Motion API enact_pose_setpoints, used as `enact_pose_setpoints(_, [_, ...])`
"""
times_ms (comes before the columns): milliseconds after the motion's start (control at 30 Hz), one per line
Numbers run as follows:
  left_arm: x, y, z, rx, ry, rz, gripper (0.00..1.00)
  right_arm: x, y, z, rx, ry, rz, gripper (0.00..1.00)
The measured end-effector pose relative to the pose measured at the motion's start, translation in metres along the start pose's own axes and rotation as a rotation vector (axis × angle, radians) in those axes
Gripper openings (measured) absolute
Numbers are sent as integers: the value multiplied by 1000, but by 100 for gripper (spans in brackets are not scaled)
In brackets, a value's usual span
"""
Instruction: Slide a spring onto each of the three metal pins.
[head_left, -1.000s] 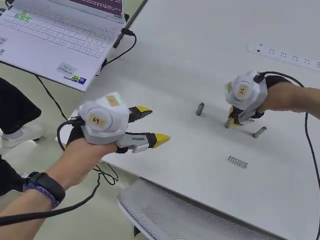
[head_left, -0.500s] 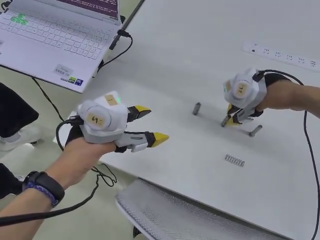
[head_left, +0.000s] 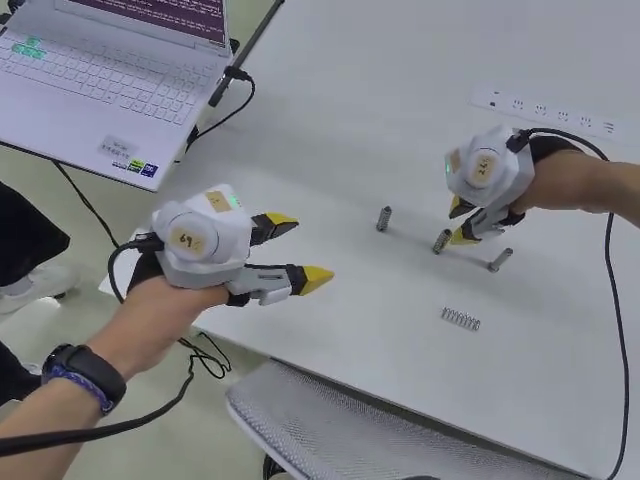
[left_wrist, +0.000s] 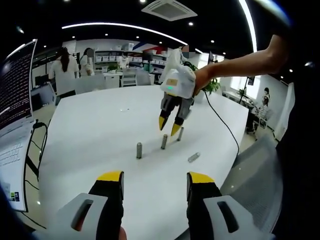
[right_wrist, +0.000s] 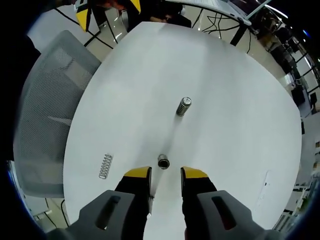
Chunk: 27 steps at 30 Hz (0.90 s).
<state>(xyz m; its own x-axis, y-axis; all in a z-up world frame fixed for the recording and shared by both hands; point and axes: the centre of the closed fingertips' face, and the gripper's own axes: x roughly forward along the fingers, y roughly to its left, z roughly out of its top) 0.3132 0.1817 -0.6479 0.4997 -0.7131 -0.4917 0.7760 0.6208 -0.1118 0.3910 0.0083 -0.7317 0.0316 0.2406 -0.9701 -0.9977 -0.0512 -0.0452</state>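
Observation:
Three small metal pins stand in a row on the white table. The left pin and the middle pin each carry a spring. The right pin looks bare. A loose spring lies flat nearer the table's front edge. My right gripper hangs open just above the middle pin, holding nothing. Off the table's front left edge my left gripper is open and empty, pointing toward the pins.
An open laptop sits at the back left with a black cable trailing from it. A white power strip lies at the back right. A grey mesh chair stands under the front edge.
My right gripper has lifted slightly off the middle pin, leaving the spring on it. The left gripper has kept its place; the head camera has shifted a little.

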Motion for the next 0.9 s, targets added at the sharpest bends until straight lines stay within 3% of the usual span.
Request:
enact_pose_setpoints(267, [0, -4, 2, 6, -1, -3, 45, -11, 0, 1, 41, -37, -18, 23])
enact_pose_setpoints(700, [1, -9, 5, 6, -7, -9, 45, -30, -3, -3, 243, -205, -73, 24])
enact_pose_setpoints(900, [2, -10, 6, 8, -9, -13, 45, -31, 1, -12, 279, -217, -90, 25])
